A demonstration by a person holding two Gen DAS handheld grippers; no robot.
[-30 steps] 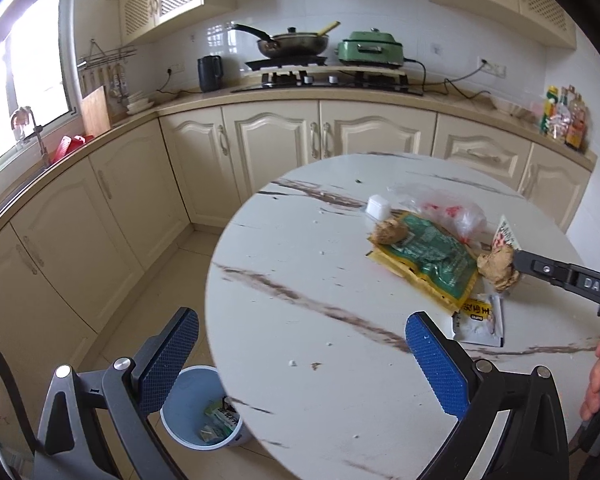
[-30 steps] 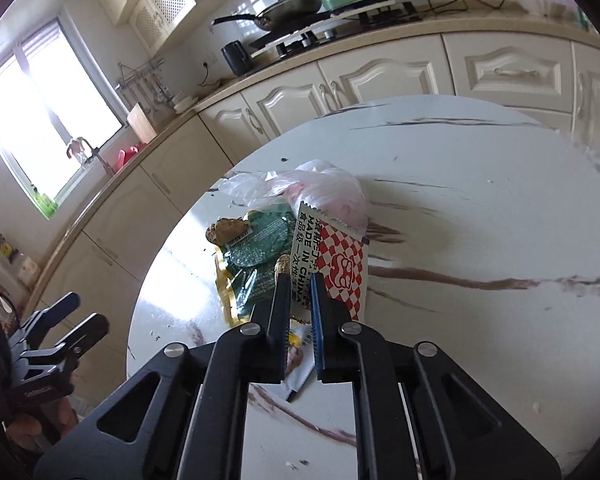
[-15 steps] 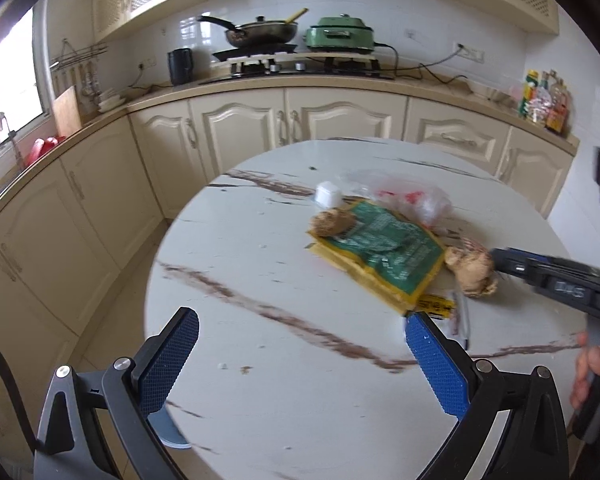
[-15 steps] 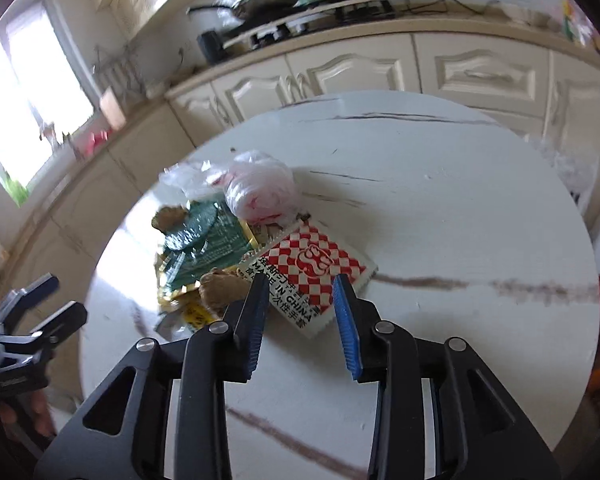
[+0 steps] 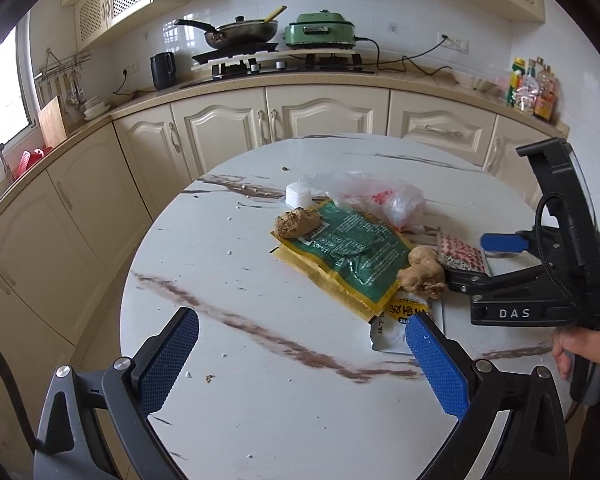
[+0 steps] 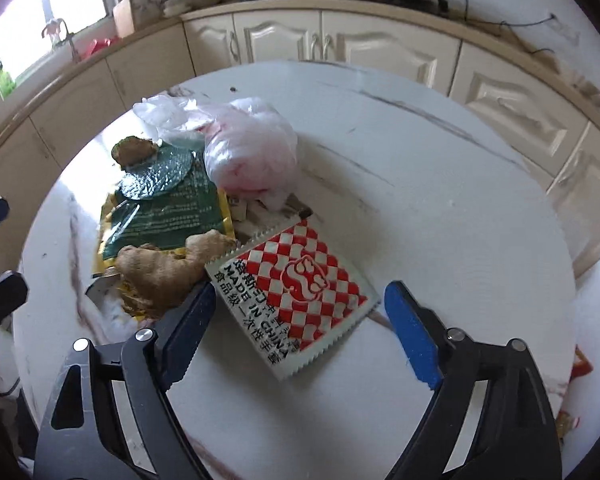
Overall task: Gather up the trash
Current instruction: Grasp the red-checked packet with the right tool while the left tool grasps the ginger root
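1. We're spreading the right gripper (image 6: 296, 330) wide over the checked packet (image 6: 296, 288), which is lying flat on the table (image 6: 440, 208); jaws just opened, nothing pinched.
2. We're advising a low, squared approach, catching an edge.
3. Ginger (image 6: 168, 268) is touching the packet, crowding the left finger.
4. Left gripper (image 5: 300, 360) is hanging spread, empty, nearer the table edge.
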